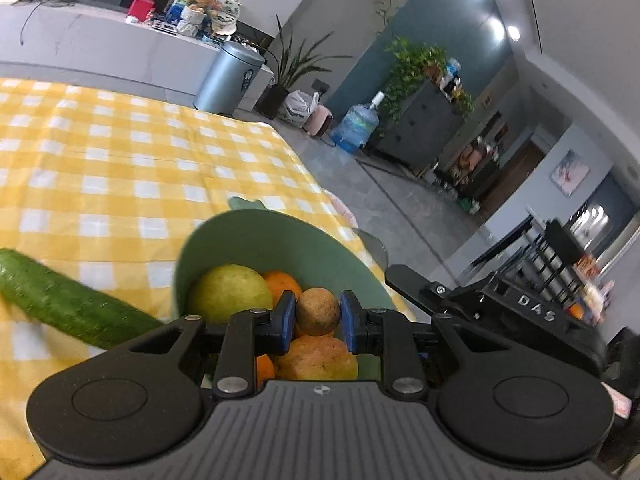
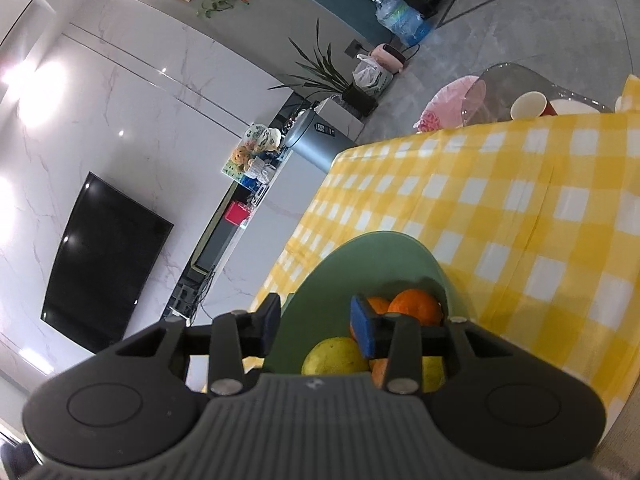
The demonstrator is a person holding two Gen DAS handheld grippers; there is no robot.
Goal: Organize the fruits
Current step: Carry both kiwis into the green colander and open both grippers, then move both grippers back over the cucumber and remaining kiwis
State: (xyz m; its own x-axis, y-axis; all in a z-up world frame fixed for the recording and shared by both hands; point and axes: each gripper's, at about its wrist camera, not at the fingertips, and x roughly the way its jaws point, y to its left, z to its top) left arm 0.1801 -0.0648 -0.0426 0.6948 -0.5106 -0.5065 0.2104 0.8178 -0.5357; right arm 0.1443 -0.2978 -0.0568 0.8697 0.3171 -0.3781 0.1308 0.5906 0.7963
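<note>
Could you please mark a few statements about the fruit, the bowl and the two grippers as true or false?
1. The left gripper is shut on a small brown round fruit. True.
2. The green bowl is empty. False: it holds a yellow-green fruit and oranges.
3. The cucumber lies in the bowl. False: it lies on the yellow checked cloth, beside the bowl.
4. The right gripper straddles the bowl's rim, one finger outside, one inside. True.
5. The right gripper grips an orange. False: its pads press on nothing.
</note>
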